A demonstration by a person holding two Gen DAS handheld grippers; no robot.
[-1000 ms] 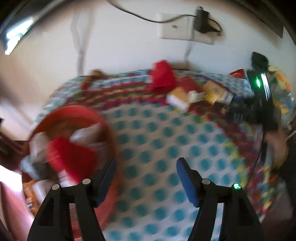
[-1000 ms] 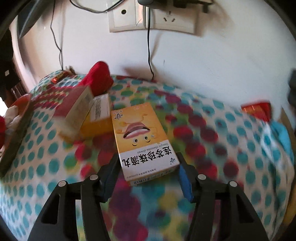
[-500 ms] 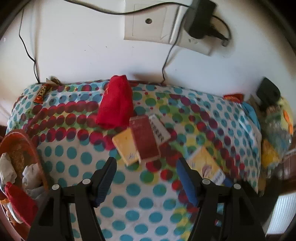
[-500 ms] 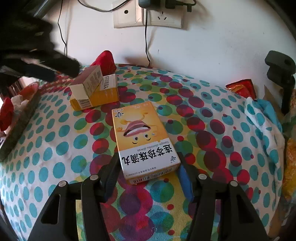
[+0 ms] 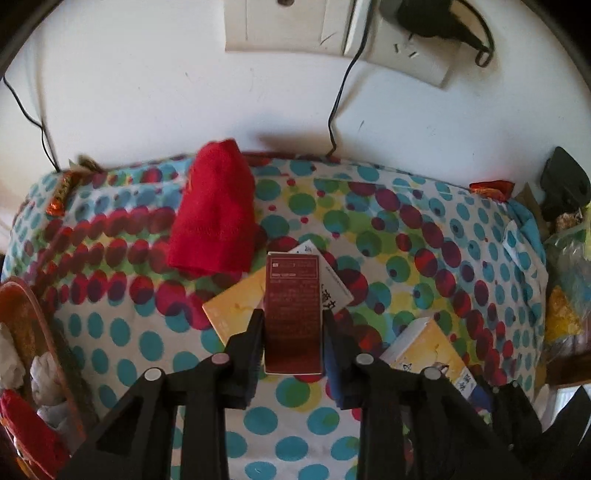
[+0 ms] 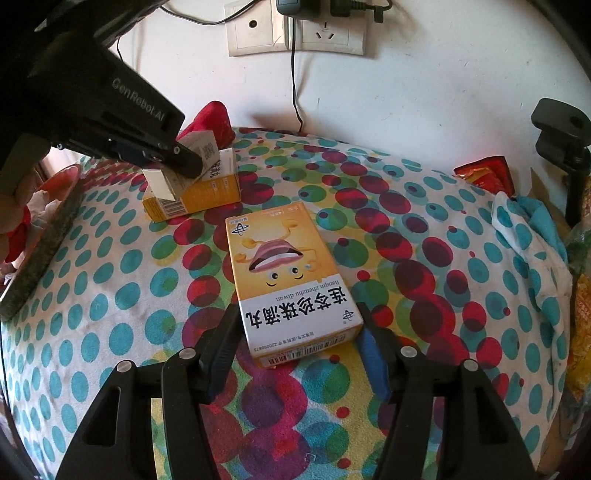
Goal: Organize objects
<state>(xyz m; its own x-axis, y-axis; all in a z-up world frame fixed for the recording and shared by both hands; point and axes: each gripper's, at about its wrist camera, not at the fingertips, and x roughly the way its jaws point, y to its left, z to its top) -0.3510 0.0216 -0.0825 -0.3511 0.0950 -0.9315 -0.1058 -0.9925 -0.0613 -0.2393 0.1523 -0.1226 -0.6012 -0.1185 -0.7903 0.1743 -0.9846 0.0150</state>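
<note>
My left gripper (image 5: 293, 328) is shut on a dark red box (image 5: 293, 310) that rests on a yellow box (image 5: 236, 310) and a white box (image 5: 334, 291). A red cloth (image 5: 214, 214) lies just behind them. In the right wrist view, my right gripper (image 6: 295, 332) holds its fingers on both sides of a yellow and white medicine box (image 6: 291, 280) lying on the dotted tablecloth (image 6: 424, 258). The left gripper (image 6: 177, 155) shows there at the stacked boxes (image 6: 199, 188).
A red basket (image 5: 22, 369) with crumpled paper and red cloth stands at the left edge. Wall sockets (image 6: 295, 33) with cables hang behind the table. A snack packet (image 6: 487, 173), a black clamp (image 6: 561, 129) and bags lie at the right edge.
My left gripper swung from the basket to the stacked boxes and closed on the dark red box. The right gripper stayed around the medicine box.
</note>
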